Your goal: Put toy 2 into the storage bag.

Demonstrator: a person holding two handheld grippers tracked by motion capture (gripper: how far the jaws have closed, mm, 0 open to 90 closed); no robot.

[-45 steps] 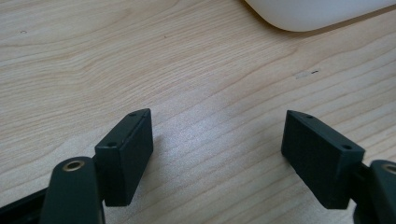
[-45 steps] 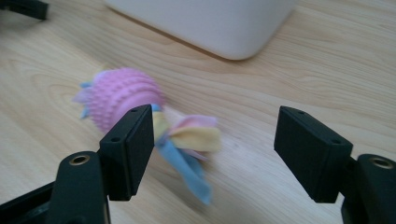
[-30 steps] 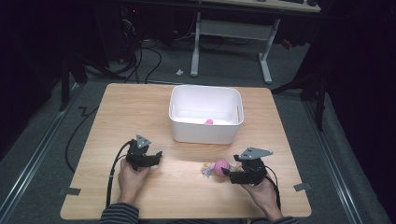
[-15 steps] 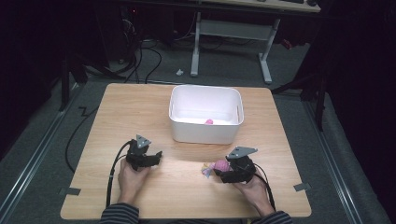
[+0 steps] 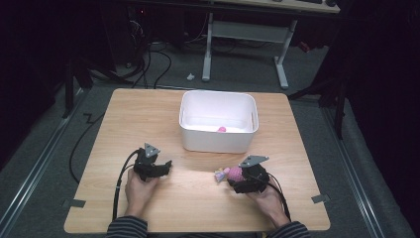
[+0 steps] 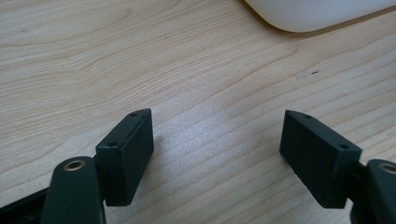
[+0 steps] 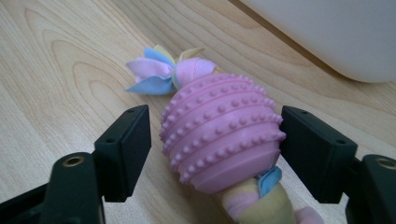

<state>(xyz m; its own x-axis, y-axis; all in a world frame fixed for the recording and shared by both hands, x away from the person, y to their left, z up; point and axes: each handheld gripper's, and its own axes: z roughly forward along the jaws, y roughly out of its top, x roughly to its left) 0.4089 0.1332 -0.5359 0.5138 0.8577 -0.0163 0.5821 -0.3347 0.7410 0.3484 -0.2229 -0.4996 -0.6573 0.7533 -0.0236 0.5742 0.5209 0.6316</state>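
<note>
Toy [image 7: 219,130] lies on the surface [image 5: 148,119] near the person's right, a pink knobbed ball with pastel cloth tufts at both ends; its near end is cut off at the bottom of the right gripper view. The right gripper [image 7: 215,140] straddles the ball, and its jaws have just been closing on it. The far jaw sits against the ball's side, while a narrow gap shows at the other, so no firm hold is made yet. In the high view the right gripper [image 5: 247,179] hides much of the toy [image 5: 229,173].

The left gripper [image 6: 217,140] rests wide open over bare wood with nothing between its jaws; in the high view it [image 5: 154,168] lies well apart from the toy.

A white bin [image 5: 218,141] stands beyond both grippers at mid-surface. A small pink thing [image 5: 221,129] inside is too small to make out.

The surface is pale wood grain. Around it the room is dark: grey floor, cables [image 5: 153,54], and white legs of a desk [image 5: 245,29] behind.
</note>
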